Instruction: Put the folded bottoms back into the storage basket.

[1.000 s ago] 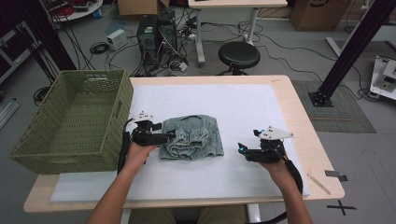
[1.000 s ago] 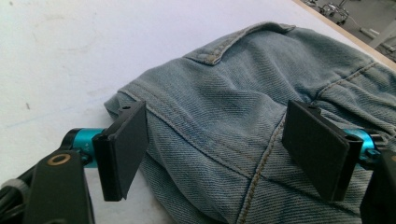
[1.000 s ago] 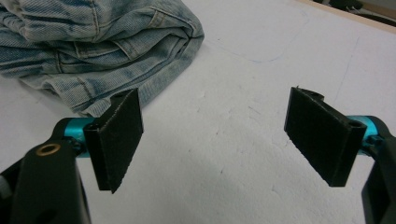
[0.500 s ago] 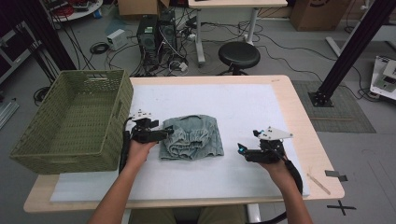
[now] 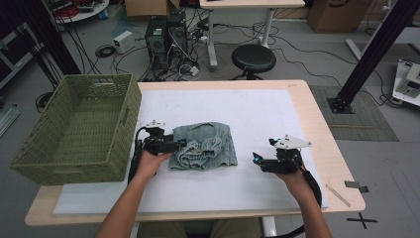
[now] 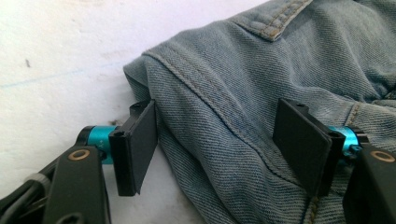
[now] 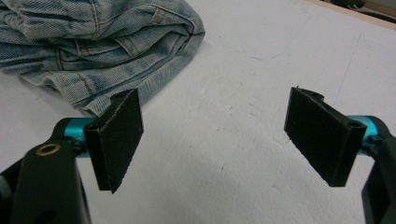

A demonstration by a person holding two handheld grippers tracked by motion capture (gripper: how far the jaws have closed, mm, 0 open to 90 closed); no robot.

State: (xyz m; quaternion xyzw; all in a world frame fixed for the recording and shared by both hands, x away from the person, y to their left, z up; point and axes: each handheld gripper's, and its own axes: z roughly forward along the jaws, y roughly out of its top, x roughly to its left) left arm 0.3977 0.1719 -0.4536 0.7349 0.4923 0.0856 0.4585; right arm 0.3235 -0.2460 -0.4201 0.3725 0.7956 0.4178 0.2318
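Left gripper view: left gripper (image 6: 219, 147) jaws just closing round folded denim garment (image 6: 261, 88) edge, not yet clamped.
Right gripper (image 7: 224, 140): jaws wide, nothing between, idle on tabletop (image 7: 243, 74).
Meaning: grasp imminent.

Faded blue denim garment (image 5: 204, 145), olive-green basket (image 5: 74, 130)

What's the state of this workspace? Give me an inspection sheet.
Surface: wooden table under a white mat.
Job's things: folded denim garment mid-mat; green woven basket at the left edge, nothing in it.
Clutter: nothing seen.
Grippers: left tongs astride the garment's edge, just been closing, not yet clamped; right tongs open over bare mat.
Cables: black cable trails from the left tongs.
Surroundings: black stool, computer towers, floor wiring.
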